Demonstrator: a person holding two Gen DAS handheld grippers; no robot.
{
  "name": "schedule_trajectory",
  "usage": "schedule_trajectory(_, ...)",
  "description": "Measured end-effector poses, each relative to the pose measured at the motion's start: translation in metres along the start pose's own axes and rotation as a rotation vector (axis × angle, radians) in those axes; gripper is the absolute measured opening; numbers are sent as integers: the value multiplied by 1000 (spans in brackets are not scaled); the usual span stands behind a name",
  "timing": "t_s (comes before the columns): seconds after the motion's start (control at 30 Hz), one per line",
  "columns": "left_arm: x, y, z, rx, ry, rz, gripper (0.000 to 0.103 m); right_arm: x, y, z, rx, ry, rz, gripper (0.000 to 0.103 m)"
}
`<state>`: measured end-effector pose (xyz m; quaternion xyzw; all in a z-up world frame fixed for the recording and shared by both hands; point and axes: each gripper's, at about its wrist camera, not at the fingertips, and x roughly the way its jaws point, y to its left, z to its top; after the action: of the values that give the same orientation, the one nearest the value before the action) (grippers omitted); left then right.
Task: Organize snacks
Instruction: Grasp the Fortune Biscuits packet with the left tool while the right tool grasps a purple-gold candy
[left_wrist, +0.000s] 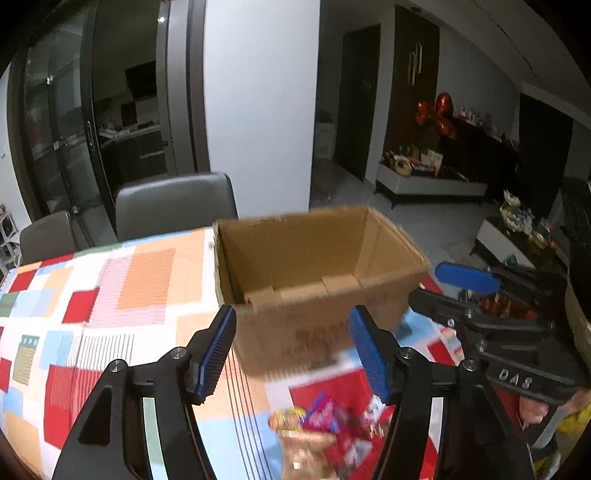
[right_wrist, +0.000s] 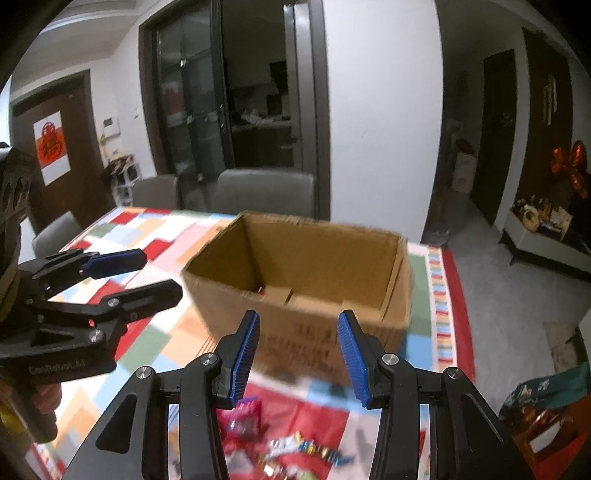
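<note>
I read "DAS" on my right gripper (left_wrist: 476, 291) body. Both it and my left gripper (left_wrist: 293, 350) hang with fingers apart, holding nothing. Blurred bright snack packets (right_wrist: 280, 443) lie on the patchwork tablecloth (left_wrist: 110, 295) just before the open cardboard box (right_wrist: 303, 280), whose print is illegible.

Both wrist cams sit just behind own fingers, looking forward and slightly down over table. Left view: cardboard box (left_wrist: 317, 280) close, dead centre, right gripper (left_wrist: 443, 288) poking in at right edge. Right view: same box (right_wrist: 303, 280) centre, left gripper (right_wrist: 155, 273) at left edge. Shared: box, snack pile bottom of frame, grey chairs behind.
</note>
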<state>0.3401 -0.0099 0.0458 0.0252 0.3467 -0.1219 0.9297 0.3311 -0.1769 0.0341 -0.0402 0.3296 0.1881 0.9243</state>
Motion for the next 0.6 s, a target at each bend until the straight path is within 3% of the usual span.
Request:
schedule_trajectory(0.33, -7, -9, -42, 31, 139, -17, 63, -6, 14, -33, -47, 172, 13, 45)
schedule_trajectory(0.6, 8, -10, -71, 28, 279, -53, 63, 15, 21, -62, -45, 352, 58, 45)
